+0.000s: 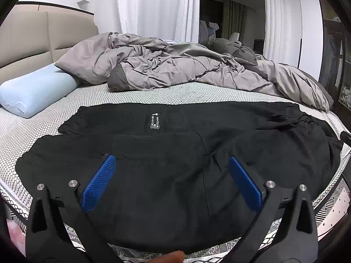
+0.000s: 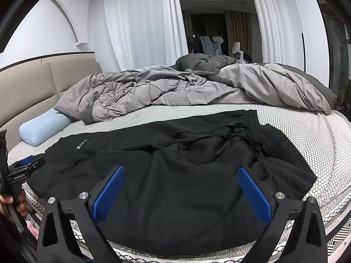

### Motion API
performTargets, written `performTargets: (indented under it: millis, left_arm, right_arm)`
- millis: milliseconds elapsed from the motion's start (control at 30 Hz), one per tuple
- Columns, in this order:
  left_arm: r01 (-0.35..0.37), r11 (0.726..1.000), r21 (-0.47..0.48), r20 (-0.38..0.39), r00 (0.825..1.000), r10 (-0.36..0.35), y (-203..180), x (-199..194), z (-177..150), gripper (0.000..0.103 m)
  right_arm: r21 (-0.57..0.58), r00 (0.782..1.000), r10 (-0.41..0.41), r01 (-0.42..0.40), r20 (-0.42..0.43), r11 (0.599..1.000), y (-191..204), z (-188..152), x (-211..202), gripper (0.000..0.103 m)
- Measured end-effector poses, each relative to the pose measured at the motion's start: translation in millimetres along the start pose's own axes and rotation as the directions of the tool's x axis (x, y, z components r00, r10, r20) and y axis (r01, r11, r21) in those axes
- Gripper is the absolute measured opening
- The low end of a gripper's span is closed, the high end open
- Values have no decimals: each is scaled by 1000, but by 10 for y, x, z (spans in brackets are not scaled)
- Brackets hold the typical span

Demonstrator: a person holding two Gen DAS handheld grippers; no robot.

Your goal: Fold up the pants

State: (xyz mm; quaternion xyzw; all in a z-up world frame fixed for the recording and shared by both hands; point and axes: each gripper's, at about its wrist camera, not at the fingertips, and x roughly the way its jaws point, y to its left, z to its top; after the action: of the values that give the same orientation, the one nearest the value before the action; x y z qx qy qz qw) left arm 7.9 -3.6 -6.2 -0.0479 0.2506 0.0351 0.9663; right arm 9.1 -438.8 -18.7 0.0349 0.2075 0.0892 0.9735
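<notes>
Meanwhile, black drawstring pants (image 1: 175, 153) lie spread across the honeycomb-patterned mattress (image 2: 307, 131) as the left gripper (image 1: 172, 179) and right gripper (image 2: 182, 188) hover with jaws spread, empty; a shallow pinch could snag one layer or the loose drawstring (image 2: 208, 139), skewing the fold.

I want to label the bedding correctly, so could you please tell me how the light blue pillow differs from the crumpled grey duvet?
The light blue contoured pillow is smooth and keeps a firm moulded shape; the crumpled grey duvet is creased and heaped loosely. The pillow is small and lies beside the headboard; the duvet sprawls across most of the bed's far side. The pillow is one colour; the duvet shows darker grey patches. Both rest on the white honeycomb-patterned mattress cover, beyond the black pants.
</notes>
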Motion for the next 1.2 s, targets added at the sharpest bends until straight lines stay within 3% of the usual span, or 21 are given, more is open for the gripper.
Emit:
performTargets:
  millis: [1200]
  left_arm:
    - [5, 1000, -9, -5, 1000, -5, 7, -3, 2, 102]
  right_arm:
    - [0, 1000, -4, 4, -5, 1000, 5, -5, 11, 103]
